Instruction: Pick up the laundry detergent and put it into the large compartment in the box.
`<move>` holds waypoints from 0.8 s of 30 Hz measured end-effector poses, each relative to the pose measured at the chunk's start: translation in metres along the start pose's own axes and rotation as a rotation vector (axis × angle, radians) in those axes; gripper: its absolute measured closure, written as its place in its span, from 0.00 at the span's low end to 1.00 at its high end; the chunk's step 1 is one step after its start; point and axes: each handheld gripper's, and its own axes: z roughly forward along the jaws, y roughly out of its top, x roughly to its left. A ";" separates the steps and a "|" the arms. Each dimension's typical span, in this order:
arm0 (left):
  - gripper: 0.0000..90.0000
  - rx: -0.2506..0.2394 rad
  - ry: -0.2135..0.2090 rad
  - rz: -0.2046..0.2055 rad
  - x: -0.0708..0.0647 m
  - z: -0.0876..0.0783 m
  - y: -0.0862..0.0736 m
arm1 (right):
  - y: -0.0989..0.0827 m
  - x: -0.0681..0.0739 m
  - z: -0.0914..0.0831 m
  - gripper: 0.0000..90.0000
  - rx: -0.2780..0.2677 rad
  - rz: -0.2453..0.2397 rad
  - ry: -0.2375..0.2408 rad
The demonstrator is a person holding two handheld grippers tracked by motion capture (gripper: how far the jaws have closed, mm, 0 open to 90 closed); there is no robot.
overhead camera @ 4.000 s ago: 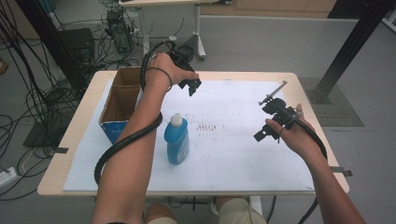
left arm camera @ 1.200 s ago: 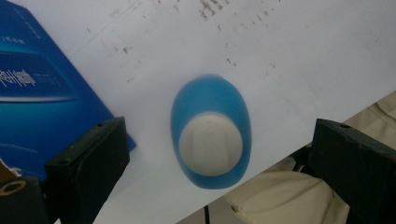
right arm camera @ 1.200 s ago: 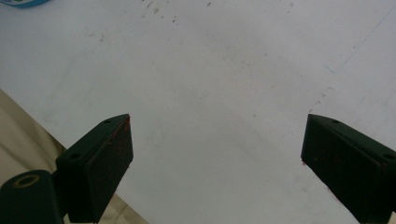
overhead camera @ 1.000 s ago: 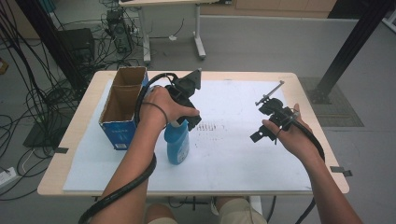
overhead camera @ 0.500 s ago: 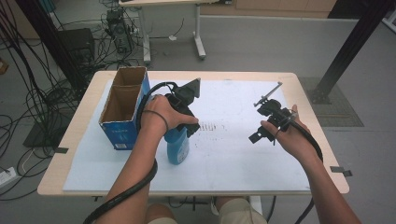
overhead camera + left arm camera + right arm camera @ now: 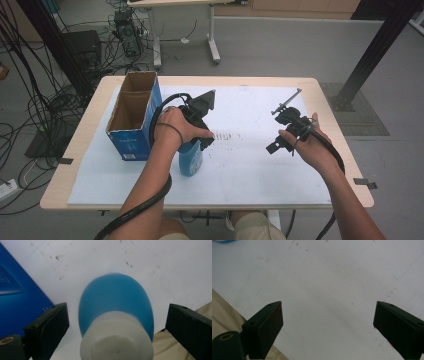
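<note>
A blue bottle (image 6: 190,160) with a white cap stands upright on the white sheet, just right of the blue box. My left gripper (image 6: 201,136) hangs directly over it, pointing down. In the left gripper view the white cap (image 6: 116,342) and blue body (image 6: 115,295) sit between the two black jaws, which stand wide apart and touch nothing; the left gripper (image 6: 117,326) is open. My right gripper (image 6: 276,145) hovers over bare sheet at the right. In the right gripper view it (image 6: 328,327) is open with nothing between its jaws.
An open blue cardboard box (image 6: 131,117) stands at the table's left, close to the bottle; its blue side (image 6: 17,302) shows beside the left jaw. The white sheet (image 6: 250,170) covers most of the wooden table (image 6: 330,100). Cables lie on the floor beyond.
My left gripper has come from the far side near the box toward me and down over the bottle's cap. The right gripper has barely shifted.
</note>
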 end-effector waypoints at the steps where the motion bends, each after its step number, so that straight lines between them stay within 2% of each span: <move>1: 0.06 -0.001 0.001 0.000 0.000 0.001 0.000 | 0.000 0.000 0.000 0.10 0.000 0.002 -0.001; 24: 0.07 -0.001 0.010 0.006 -0.002 0.007 0.000 | -0.002 -0.001 0.000 0.10 -0.001 0.006 -0.003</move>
